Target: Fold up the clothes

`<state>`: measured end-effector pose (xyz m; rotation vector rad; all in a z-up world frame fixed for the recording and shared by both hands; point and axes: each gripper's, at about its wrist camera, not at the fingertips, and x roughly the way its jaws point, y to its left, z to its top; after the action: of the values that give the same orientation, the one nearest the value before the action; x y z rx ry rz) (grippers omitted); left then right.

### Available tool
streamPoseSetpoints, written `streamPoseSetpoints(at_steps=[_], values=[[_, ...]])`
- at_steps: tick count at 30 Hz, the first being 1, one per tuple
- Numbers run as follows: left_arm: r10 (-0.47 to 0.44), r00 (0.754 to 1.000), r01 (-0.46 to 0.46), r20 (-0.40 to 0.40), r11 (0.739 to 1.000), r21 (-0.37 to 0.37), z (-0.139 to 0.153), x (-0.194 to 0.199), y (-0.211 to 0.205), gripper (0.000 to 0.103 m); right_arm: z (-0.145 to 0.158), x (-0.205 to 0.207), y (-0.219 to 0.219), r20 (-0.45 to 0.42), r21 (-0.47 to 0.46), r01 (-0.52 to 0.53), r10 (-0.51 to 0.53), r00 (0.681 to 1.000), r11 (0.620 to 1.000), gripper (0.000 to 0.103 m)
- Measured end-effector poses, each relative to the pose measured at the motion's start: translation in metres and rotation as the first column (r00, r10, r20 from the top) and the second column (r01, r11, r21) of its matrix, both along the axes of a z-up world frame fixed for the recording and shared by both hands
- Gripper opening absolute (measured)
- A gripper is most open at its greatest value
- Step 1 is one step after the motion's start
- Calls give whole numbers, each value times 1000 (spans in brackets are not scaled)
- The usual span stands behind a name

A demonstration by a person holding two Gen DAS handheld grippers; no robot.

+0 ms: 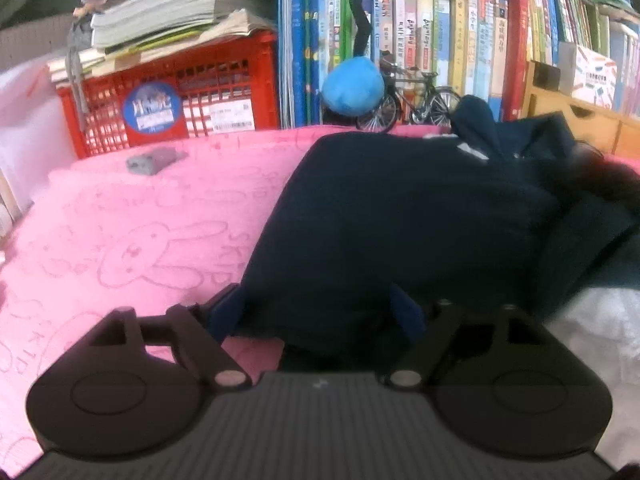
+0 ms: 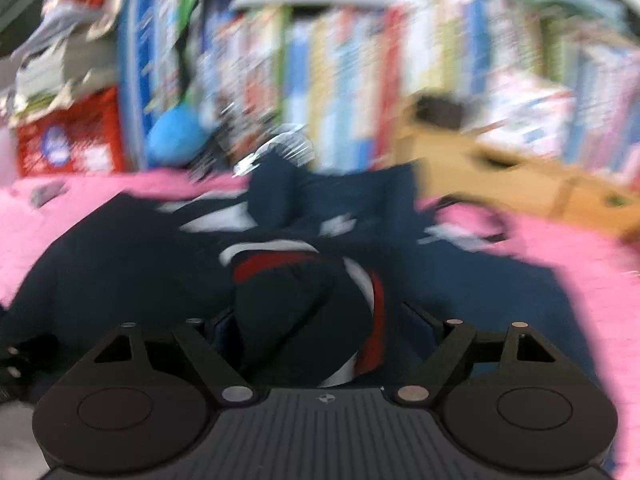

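Note:
A dark navy garment (image 1: pixel 400 216) lies rumpled on a pink blanket (image 1: pixel 132 224). In the left wrist view its near edge sits between the blue fingertips of my left gripper (image 1: pixel 314 312), whose jaws stand wide apart, with no pad clearly pressing the cloth. The right wrist view is blurred. There the navy garment (image 2: pixel 120 264) spreads across the pink blanket (image 2: pixel 580 280), and a bunched part with a red and white striped band (image 2: pixel 304 300) rises between the fingers of my right gripper (image 2: pixel 320 324). Those jaws are also wide, with a small gap on each side of the bundle.
Behind the blanket stand a red crate (image 1: pixel 172 96) under stacked papers, a row of books (image 1: pixel 440 48), a blue plush ball (image 1: pixel 354 84), a small model bicycle (image 1: pixel 412 100) and a wooden box (image 1: pixel 580 116). A small grey object (image 1: pixel 154 160) lies on the blanket's far left. White fabric (image 1: pixel 600 332) shows at the right.

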<state>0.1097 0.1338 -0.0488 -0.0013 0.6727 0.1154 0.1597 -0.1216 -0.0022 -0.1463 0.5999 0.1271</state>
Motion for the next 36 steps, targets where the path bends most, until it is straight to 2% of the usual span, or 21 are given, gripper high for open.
streamPoseSetpoints(at_steps=[1,2,3,6,8,10,12,14,17,19,20,21,22,23,26,29,30,32,34,35,36], values=[[-1,1000,1,0,1000,2,0,0,0,82,5,-11,-19,32,7,26,-26,999,1000,90],[-1,1000,1,0,1000,5,0,0,-1,82,9,-23,-37,64,14,51,-52,997,999,100],[-1,1000,1,0,1000,6,1,-1,-1,82,11,-32,-55,74,23,89,-90,993,996,102],[-2,1000,2,0,1000,3,1,-1,-1,82,9,-53,-108,26,58,228,-230,973,972,102],[-2,1000,2,-1,1000,5,1,0,-1,82,3,-64,-137,-40,121,274,-271,962,954,102],[-1,1000,1,-1,1000,7,1,0,-2,83,0,-74,-157,-96,243,286,-270,958,927,102],[0,1000,0,-1,1000,8,1,0,-2,83,-4,-79,-167,-142,383,259,-221,965,887,102],[2,1000,-2,-2,1000,6,1,0,-1,84,-9,-74,-159,-141,441,201,-154,978,875,102],[34,999,-34,14,999,-12,3,-3,4,82,-20,-55,-133,-142,389,131,-81,987,912,102],[68,993,-62,94,996,-64,14,-18,14,76,-30,-40,-113,-175,345,109,-50,983,932,85],[87,987,-74,138,993,-94,20,-26,21,76,-28,-37,-105,-173,321,94,-39,984,942,65],[87,980,-65,178,989,-130,28,-32,27,76,-27,-34,-98,-172,296,79,-29,985,952,56],[82,973,-45,216,985,-169,37,-37,35,77,-21,-33,-93,-148,276,57,-16,989,959,53],[78,969,-34,236,982,-186,44,-37,39,77,-10,-32,-91,-102,259,28,-2,995,966,44],[69,964,-27,255,986,-165,57,-26,42,78,24,-25,-88,75,186,-27,13,997,982,42],[71,974,-47,213,992,-116,49,-11,36,78,40,-14,-86,252,59,7,-22,968,998,42],[68,979,-49,190,993,-106,43,-7,35,78,39,-8,-86,277,19,38,-42,960,999,44],[64,987,-49,149,994,-98,29,-4,35,78,30,-1,-93,214,33,64,-69,974,997,45],[57,992,-47,113,995,-87,15,-3,36,78,15,4,-109,84,175,17,-32,996,984,69],[58,994,-50,94,995,-85,9,-2,37,78,5,3,-118,23,267,-6,0,1000,964,87],[61,995,-55,75,995,-85,5,0,38,79,-5,1,-126,-26,350,-14,24,999,937,90]])
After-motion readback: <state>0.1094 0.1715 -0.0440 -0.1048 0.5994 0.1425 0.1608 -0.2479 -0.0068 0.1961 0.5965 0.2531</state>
